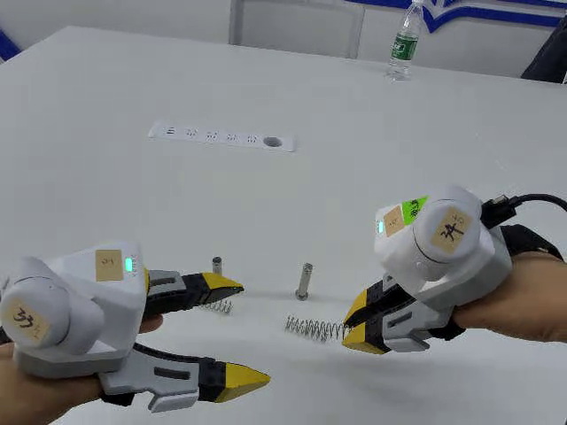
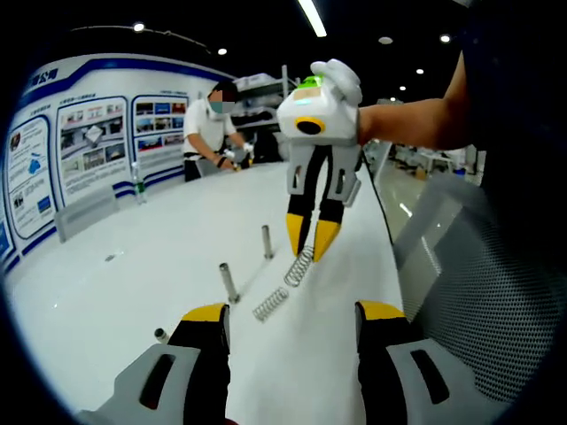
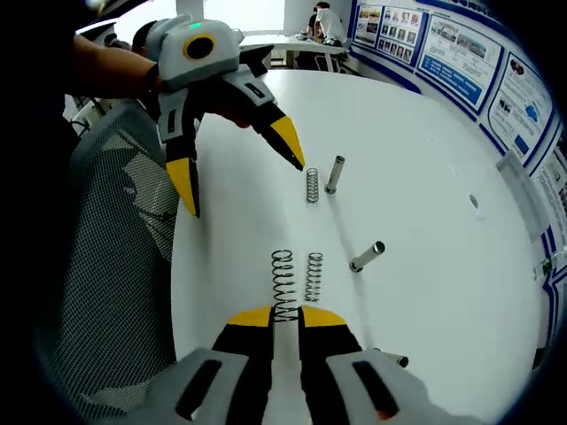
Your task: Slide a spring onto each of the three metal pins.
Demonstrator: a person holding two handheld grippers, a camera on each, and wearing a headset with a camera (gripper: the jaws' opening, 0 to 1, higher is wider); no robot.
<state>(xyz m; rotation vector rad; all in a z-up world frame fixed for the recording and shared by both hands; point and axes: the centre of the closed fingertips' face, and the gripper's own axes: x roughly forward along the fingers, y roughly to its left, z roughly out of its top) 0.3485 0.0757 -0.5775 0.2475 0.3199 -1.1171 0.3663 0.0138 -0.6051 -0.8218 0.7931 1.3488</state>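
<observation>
My right gripper (image 1: 353,326) is shut on one end of a spring (image 1: 314,329) that lies along the white table. In the right gripper view its jaws (image 3: 285,314) pinch that spring (image 3: 283,283), with a second spring (image 3: 314,276) right beside it. A third spring (image 3: 312,184) lies by an upright pin (image 3: 335,174). Two more pins (image 3: 367,256) (image 3: 390,358) stand to the right. My left gripper (image 1: 232,332) is open and holds nothing; its upper jaw hovers over a spring (image 1: 215,306). Pins (image 1: 217,264) (image 1: 304,282) stand between the two grippers.
A white power strip (image 1: 221,137) lies flat at mid-table. A water bottle (image 1: 406,40) stands at the far edge. A mesh chair (image 2: 478,283) sits along the table's near edge. A person (image 2: 208,133) works at a distant table.
</observation>
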